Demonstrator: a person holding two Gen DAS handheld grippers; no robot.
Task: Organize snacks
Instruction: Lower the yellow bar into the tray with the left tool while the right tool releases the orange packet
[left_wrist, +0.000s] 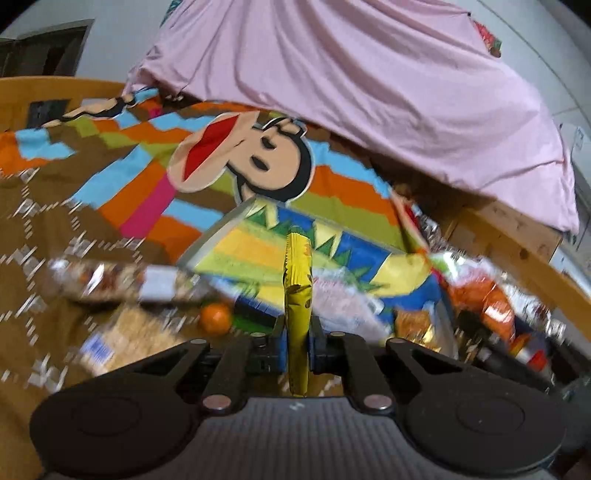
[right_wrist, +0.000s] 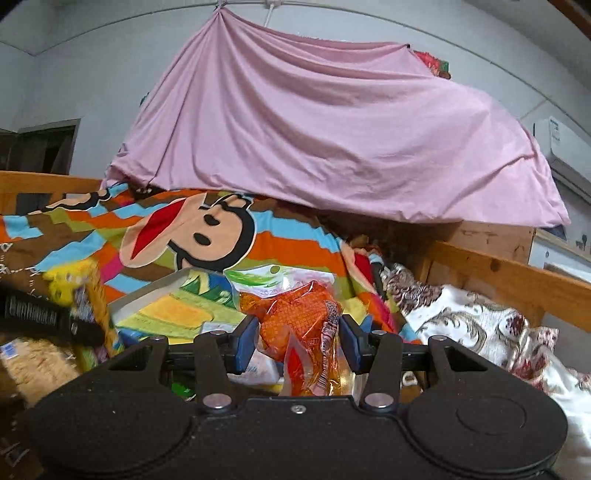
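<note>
My left gripper (left_wrist: 297, 341) is shut on a yellow snack packet (left_wrist: 297, 295), held edge-on above a colourful rectangular tray (left_wrist: 236, 254) on the bed. My right gripper (right_wrist: 298, 341) is shut on an orange snack packet (right_wrist: 299, 325), held above the same tray (right_wrist: 166, 310). The left gripper with its yellow packet also shows at the left of the right wrist view (right_wrist: 86, 295). An orange fruit (left_wrist: 216, 318), a clear bag of nuts (left_wrist: 110, 280) and a pale noodle-like pack (left_wrist: 122, 339) lie left of the tray. More orange packets (left_wrist: 480, 299) lie at the right.
The bed has a striped cartoon blanket (left_wrist: 240, 158) and a wooden frame (right_wrist: 517, 280). A pink sheet (right_wrist: 332, 140) hangs behind. A floral cloth (right_wrist: 472, 325) lies at the right. The left wrist view is motion-blurred.
</note>
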